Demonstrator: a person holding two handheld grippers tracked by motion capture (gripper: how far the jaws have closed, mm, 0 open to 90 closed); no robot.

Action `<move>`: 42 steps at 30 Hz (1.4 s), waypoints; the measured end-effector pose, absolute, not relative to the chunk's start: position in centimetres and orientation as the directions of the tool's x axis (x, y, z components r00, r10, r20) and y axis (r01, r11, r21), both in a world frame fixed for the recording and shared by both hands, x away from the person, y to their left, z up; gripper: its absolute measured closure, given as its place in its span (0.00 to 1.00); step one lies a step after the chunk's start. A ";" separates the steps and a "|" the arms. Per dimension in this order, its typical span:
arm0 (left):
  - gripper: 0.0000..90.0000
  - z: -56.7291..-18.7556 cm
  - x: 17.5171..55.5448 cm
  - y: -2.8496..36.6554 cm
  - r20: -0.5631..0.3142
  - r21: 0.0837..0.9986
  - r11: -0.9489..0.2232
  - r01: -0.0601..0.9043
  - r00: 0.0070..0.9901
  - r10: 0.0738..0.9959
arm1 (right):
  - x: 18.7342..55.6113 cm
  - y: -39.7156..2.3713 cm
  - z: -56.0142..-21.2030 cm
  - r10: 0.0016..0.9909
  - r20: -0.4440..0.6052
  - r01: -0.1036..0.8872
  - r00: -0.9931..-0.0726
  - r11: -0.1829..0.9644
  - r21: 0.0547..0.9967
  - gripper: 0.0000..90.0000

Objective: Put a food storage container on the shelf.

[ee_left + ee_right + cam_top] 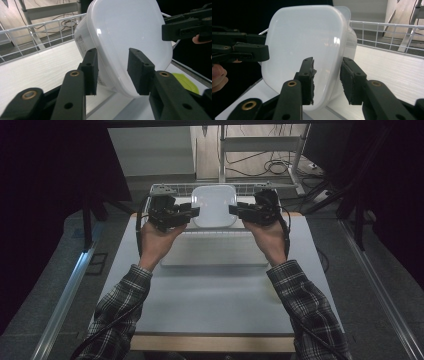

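Apparently mid-release, the left gripper (192,212) and right gripper (235,210) flank the white container (215,205) on edge—each with its 2 fingers parted astride a rim, barely touching—so backing off comes next.

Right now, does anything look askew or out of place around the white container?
Yes: the white container stands tilted on its edge on the white shelf rather than flat, its lidded face toward the grippers. The left gripper and right gripper straddle its opposite rims.

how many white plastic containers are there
1: the white container stands at the table's far edge by the wire rack, between the left gripper and right gripper. Others may be hidden behind it.
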State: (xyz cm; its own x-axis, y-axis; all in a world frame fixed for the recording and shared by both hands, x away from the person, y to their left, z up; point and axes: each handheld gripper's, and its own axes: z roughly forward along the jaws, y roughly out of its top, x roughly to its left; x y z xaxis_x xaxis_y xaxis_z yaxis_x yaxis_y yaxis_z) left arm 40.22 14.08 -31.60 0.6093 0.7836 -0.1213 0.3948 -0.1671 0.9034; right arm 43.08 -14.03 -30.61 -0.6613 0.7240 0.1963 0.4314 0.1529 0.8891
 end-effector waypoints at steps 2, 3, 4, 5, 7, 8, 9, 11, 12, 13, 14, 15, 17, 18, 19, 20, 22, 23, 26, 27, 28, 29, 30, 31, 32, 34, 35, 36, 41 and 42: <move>0.63 -31.6 40.3 14.0 -0.108 0.905 -0.171 0.389 0.601 0.792 | 43.1 -13.9 -30.7 0.726 0.186 0.427 -0.662 0.161 0.890 0.68; 0.61 -31.7 40.4 13.9 -0.098 0.905 -0.178 0.387 0.595 0.798 | 43.1 -13.8 -30.7 0.725 0.187 0.427 -0.662 0.160 0.890 0.67; 0.60 -31.7 40.5 13.8 -0.085 0.904 -0.190 0.384 0.597 0.798 | 43.2 -13.8 -30.7 0.724 0.189 0.428 -0.663 0.160 0.890 0.67; 0.60 -31.8 40.5 13.7 -0.078 0.904 -0.195 0.381 0.595 0.800 | 43.2 -13.8 -30.7 0.723 0.190 0.427 -0.664 0.159 0.890 0.65; 0.60 -31.9 40.7 13.7 -0.086 0.905 -0.187 0.381 0.595 0.799 | 43.4 -13.9 -30.7 0.723 0.199 0.435 -0.662 0.154 0.887 0.64; 0.60 -31.9 40.8 13.7 -0.086 0.906 -0.186 0.380 0.596 0.798 | 43.4 -13.9 -30.7 0.723 0.199 0.435 -0.662 0.154 0.887 0.64; 0.60 -31.9 40.8 13.7 -0.085 0.907 -0.186 0.378 0.597 0.798 | 43.5 -13.9 -30.7 0.723 0.200 0.436 -0.661 0.154 0.887 0.64; 0.60 -31.9 41.0 13.6 -0.087 0.908 -0.184 0.377 0.598 0.797 | 43.7 -14.0 -30.8 0.721 0.207 0.441 -0.661 0.149 0.885 0.63; 0.60 -31.9 41.0 13.6 -0.088 0.908 -0.184 0.377 0.599 0.796 | 43.8 -14.1 -30.8 0.724 0.208 0.441 -0.658 0.146 0.886 0.61; 0.59 -31.9 41.1 13.6 -0.083 0.907 -0.188 0.377 0.597 0.798 | 43.9 -14.1 -30.8 0.728 0.201 0.436 -0.655 0.147 0.888 0.61; 0.59 -31.8 41.2 13.5 -0.076 0.906 -0.192 0.376 0.591 0.803 | 43.9 -14.1 -30.8 0.734 0.192 0.430 -0.651 0.148 0.891 0.61; 0.59 -31.8 41.3 13.5 -0.071 0.908 -0.191 0.373 0.585 0.808 | 44.0 -14.0 -30.8 0.740 0.184 0.426 -0.647 0.151 0.892 0.60; 0.58 -31.8 41.6 13.5 -0.082 0.907 -0.181 0.380 0.581 0.810 | 44.1 -13.8 -30.8 0.753 0.164 0.415 -0.638 0.156 0.897 0.59; 0.58 -31.7 41.7 13.4 -0.083 0.907 -0.179 0.381 0.578 0.812 | 44.2 -13.8 -30.8 0.758 0.159 0.413 -0.633 0.156 0.897 0.59; 0.58 -31.7 41.8 13.4 -0.080 0.909 -0.179 0.377 0.578 0.812 | 44.3 -13.7 -30.7 0.761 0.152 0.408 -0.630 0.158 0.899 0.59; 0.58 -31.7 41.9 13.5 -0.079 0.908 -0.181 0.378 0.579 0.812 | 44.4 -13.6 -30.7 0.767 0.143 0.404 -0.625 0.161 0.900 0.58; 0.57 -31.7 42.1 13.4 -0.078 0.909 -0.176 0.377 0.571 0.817 | 44.4 -13.6 -30.7 0.774 0.140 0.400 -0.618 0.156 0.903 0.58; 0.56 -31.6 42.1 13.4 -0.077 0.909 -0.175 0.377 0.566 0.821 | 44.5 -13.7 -30.6 0.774 0.147 0.400 -0.616 0.146 0.905 0.59; 0.54 -31.6 41.8 13.6 -0.085 0.920 -0.156 0.360 0.572 0.816 | 44.3 -13.9 -30.5 0.767 0.150 0.396 -0.624 0.145 0.907 0.62; 0.55 -31.6 41.6 13.8 -0.083 0.922 -0.160 0.353 0.582 0.809 | 44.2 -14.0 -30.5 0.763 0.150 0.393 -0.629 0.146 0.908 0.64; 0.56 -31.6 41.4 13.9 -0.084 0.922 -0.161 0.353 0.587 0.805 | 44.0 -14.1 -30.5 0.757 0.147 0.390 -0.636 0.151 0.908 0.67; 0.58 -31.7 41.2 13.9 -0.086 0.923 -0.159 0.351 0.592 0.802 | 43.7 -14.3 -30.4 0.750 0.150 0.389 -0.644 0.153 0.909 0.70; 0.58 -31.7 41.0 14.1 -0.083 0.924 -0.162 0.346 0.595 0.799 | 43.7 -14.3 -30.4 0.750 0.150 0.389 -0.644 0.153 0.909 0.70; 0.59 -31.8 40.6 14.3 -0.084 0.928 -0.155 0.338 0.597 0.797 | 43.5 -14.4 -30.5 0.747 0.151 0.388 -0.648 0.153 0.909 0.71; 0.62 -31.9 40.3 14.5 -0.093 0.931 -0.145 0.336 0.600 0.794 | 43.3 -14.5 -30.5 0.739 0.152 0.387 -0.656 0.157 0.909 0.72; 0.65 -32.2 39.7 14.7 -0.108 0.932 -0.134 0.337 0.610 0.785 | 42.8 -14.5 -30.7 0.731 0.144 0.380 -0.667 0.167 0.910 0.73; 0.66 -32.4 39.4 14.7 -0.106 0.931 -0.138 0.339 0.610 0.785 | 42.8 -14.6 -30.8 0.729 0.140 0.378 -0.670 0.172 0.910 0.73; 0.68 -32.7 39.0 14.8 -0.110 0.929 -0.141 0.343 0.618 0.778 | 42.6 -14.6 -30.9 0.730 0.137 0.377 -0.670 0.176 0.909 0.73; 0.91 -34.1 38.9 14.4 -0.152 0.915 -0.147 0.375 0.661 0.735 | 42.5 -15.4 -31.6 0.729 0.158 0.389 -0.666 0.159 0.907 0.73; 0.91 -34.3 39.0 14.3 -0.148 0.911 -0.159 0.379 0.663 0.734 | 42.5 -15.4 -31.6 0.729 0.158 0.389 -0.666 0.159 0.907 0.73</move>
State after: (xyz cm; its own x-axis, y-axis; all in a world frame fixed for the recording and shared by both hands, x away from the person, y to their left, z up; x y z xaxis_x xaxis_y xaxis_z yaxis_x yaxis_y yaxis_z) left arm 38.98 14.30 -34.26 0.6627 0.7342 -0.1476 0.3795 -0.1592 0.9114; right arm 42.51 -15.36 -31.57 -0.6663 0.7288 0.1580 0.3893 0.1592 0.9073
